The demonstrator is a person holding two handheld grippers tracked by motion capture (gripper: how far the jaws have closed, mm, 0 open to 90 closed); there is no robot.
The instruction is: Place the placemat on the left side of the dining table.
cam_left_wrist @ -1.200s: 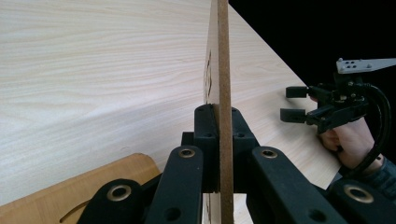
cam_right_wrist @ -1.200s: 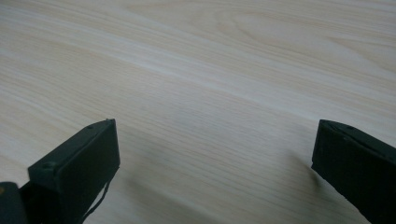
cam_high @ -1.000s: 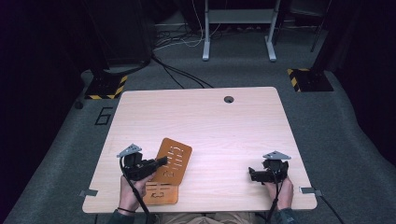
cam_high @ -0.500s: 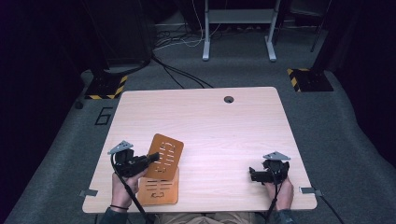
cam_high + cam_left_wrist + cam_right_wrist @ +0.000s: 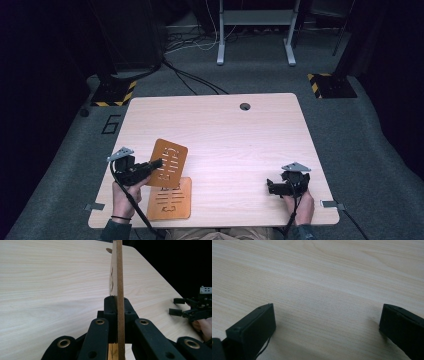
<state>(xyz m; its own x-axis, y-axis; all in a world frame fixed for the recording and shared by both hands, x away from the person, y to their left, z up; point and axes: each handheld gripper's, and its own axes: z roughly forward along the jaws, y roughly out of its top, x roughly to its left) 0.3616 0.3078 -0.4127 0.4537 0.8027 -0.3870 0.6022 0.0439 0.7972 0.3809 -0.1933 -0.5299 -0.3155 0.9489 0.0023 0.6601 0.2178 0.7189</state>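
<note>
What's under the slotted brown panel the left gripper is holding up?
Under the raised panel, clamped in the left gripper, a second slotted panel lies flat on the table; its far edge is covered.

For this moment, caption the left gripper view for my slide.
Left claw clamps a thin brown slotted board edge-on above the wooden table.

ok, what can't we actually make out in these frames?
- Flat orange-brown slotted board on the table: in the high view its top edge is covered by the lifted orange-brown slotted board.
- Lifted board's face: the left gripper view sees it edge-on; slots unreadable.
- Left gripper: in the high view its tips are small against the board.
- Right gripper: its own view cuts off both jaws at the frame edge.
- Slot pattern: too small in the high view.
</note>
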